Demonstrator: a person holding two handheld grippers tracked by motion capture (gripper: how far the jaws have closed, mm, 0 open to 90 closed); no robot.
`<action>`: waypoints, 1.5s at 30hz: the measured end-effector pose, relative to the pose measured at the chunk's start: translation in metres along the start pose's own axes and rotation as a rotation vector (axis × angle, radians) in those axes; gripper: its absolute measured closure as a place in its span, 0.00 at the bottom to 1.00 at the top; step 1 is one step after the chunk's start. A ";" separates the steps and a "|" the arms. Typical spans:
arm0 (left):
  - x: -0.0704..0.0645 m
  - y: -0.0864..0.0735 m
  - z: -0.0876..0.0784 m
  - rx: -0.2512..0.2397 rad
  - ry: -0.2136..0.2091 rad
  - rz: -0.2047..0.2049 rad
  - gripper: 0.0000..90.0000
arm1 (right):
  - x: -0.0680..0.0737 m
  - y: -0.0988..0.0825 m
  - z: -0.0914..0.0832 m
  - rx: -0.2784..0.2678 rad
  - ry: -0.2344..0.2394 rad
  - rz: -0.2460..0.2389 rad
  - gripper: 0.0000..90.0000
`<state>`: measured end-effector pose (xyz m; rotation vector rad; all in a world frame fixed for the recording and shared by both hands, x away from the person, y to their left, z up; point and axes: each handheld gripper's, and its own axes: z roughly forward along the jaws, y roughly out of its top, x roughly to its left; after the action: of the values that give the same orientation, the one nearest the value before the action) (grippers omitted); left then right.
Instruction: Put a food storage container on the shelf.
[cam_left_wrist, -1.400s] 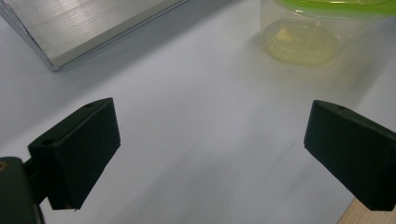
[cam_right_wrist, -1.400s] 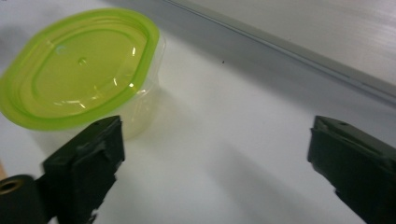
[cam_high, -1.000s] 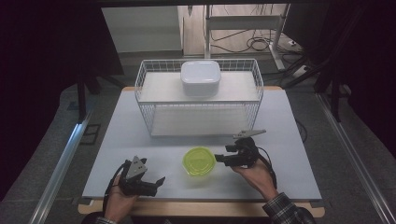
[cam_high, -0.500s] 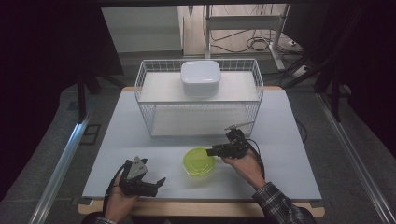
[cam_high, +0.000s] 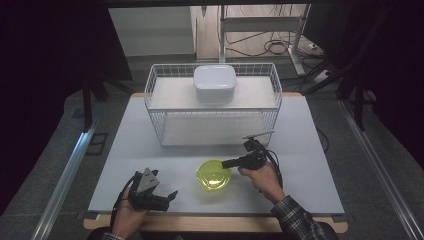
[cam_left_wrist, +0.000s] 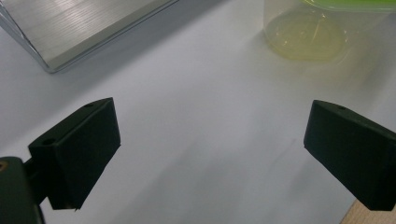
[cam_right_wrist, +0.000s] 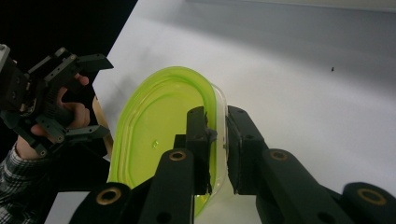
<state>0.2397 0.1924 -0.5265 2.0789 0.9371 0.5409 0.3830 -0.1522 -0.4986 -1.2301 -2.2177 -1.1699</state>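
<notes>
A yellow-green translucent bowl (cam_high: 213, 175) stands on the white table near its front middle. My right gripper (cam_high: 226, 163) reaches it from the right. In the right gripper view, the jaws of my right gripper (cam_right_wrist: 216, 122) are shut on the bowl's near rim, one inside and one outside the bowl (cam_right_wrist: 159, 135). My left gripper (cam_high: 171, 196) rests at the front left, held in a hand and apart from the bowl. Its jaws stand wide open around bare table in the left gripper view (cam_left_wrist: 210, 144), with the bowl (cam_left_wrist: 308, 32) ahead at the upper right.
A white wire basket (cam_high: 155, 100) stands at the back of the table (cam_high: 310, 150), with a white lidded box (cam_high: 215, 83) on its top shelf. Its corner (cam_left_wrist: 70, 42) shows in the left gripper view. The left hand's gripper (cam_right_wrist: 46, 102) shows beyond the bowl.
My right gripper has moved left to the bowl and shut on its rim. The left gripper has stayed in place.
</notes>
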 end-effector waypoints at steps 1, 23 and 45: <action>0.000 0.000 0.000 0.000 0.000 0.001 0.04 | 0.000 -0.001 0.000 -0.001 0.004 0.006 0.90; 0.000 0.001 -0.002 -0.012 0.004 -0.005 0.04 | 0.020 0.007 -0.036 -0.119 0.067 0.026 0.91; 0.000 0.001 0.000 -0.005 0.001 -0.001 0.04 | 0.060 0.052 -0.088 -0.240 0.087 -0.032 0.91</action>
<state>0.2399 0.1923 -0.5254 2.0739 0.9360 0.5432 0.3841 -0.1752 -0.3823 -1.2100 -2.0876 -1.5083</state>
